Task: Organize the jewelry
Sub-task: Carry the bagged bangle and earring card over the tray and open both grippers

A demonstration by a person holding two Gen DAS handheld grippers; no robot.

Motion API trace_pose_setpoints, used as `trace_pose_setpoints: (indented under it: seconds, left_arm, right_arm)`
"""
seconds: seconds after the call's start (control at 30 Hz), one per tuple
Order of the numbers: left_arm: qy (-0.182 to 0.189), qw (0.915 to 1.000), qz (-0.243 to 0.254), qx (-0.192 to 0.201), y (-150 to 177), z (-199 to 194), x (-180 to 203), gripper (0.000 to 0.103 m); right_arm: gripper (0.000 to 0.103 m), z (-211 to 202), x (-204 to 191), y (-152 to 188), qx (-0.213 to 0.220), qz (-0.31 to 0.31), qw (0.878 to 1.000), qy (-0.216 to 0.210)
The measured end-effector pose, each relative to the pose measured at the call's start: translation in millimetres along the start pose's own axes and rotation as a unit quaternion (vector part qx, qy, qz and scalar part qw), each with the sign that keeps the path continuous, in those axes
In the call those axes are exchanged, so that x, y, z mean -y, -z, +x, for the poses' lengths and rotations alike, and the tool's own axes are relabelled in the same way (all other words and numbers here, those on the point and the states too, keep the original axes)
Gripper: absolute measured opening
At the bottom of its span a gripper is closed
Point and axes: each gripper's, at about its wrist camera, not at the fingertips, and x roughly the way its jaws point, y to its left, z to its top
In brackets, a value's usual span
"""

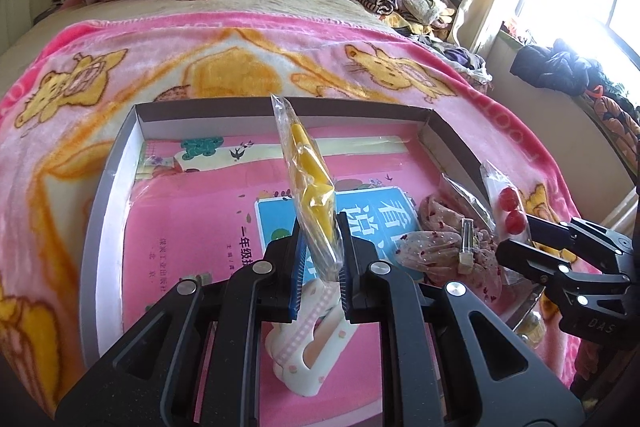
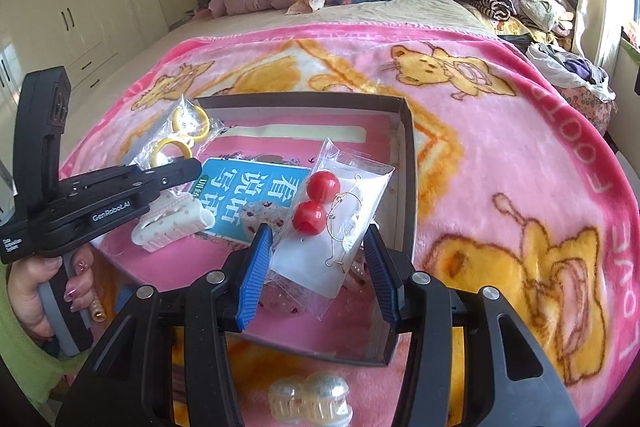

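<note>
My left gripper (image 1: 320, 255): fingers clamped on a clear packet of yellow hoop earrings (image 1: 310, 183), upright over the shallow cardboard box (image 1: 108, 187). My right gripper (image 2: 316, 267): fingers apart, flanking the red bead earring packet (image 2: 332, 215) without gripping it. Both packets are judged light, slippery and limp; pinch the film edge. A white hair claw (image 2: 170, 225) lies at 9 o'clock. Surface: a soft pink cartoon blanket (image 2: 500, 147) on a bed; window at 2 o'clock.

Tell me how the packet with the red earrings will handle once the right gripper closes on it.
The earring packet is clear film over a white card, so probably light and slippery. The film looks crinkly, likely to flex. The right gripper is open around it; the thin wire hooks could bend.
</note>
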Motion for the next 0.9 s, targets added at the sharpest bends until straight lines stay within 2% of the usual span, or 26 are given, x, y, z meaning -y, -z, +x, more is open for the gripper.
trace_pose_setpoints:
  seconds: [0.33,0.57,0.6,0.63,0.7,0.8,0.9]
  left_arm:
    - [-0.005,1.0000,-0.004,-0.006,2.3,5.5,-4.1,0.008]
    - [-0.008,0.9999,-0.007,-0.007,5.3,2.1,-8.3,0.009]
    - [-0.008,0.9999,-0.009,-0.005,5.6,-0.3,-8.8,0.011]
    - [-0.008,0.9999,-0.010,-0.002,5.9,-3.7,-9.2,0.017]
    - [-0.009,0.9999,-0.009,0.003,7.1,-9.8,-7.8,0.028]
    - [-0.012,0.9999,-0.008,0.009,8.8,-19.1,-6.1,0.031]
    - [-0.014,0.9997,-0.008,0.019,9.6,-30.9,-3.0,0.041]
  right_arm:
    - [0.048,8.5,0.0,-0.7,-0.006,0.004,1.000,0.004]
    - [0.061,-2.7,0.5,5.2,0.008,0.013,1.000,0.001]
    - [0.064,-5.7,0.4,6.4,0.011,0.014,1.000,0.002]
    - [0.069,-9.4,0.5,8.0,0.016,0.016,1.000,0.002]
    - [0.071,-17.2,0.1,11.7,0.023,0.017,1.000,0.003]
    - [0.075,-27.9,-1.7,15.8,0.031,0.019,0.999,0.002]
    - [0.078,-38.9,-3.6,19.1,0.040,0.019,0.999,0.002]
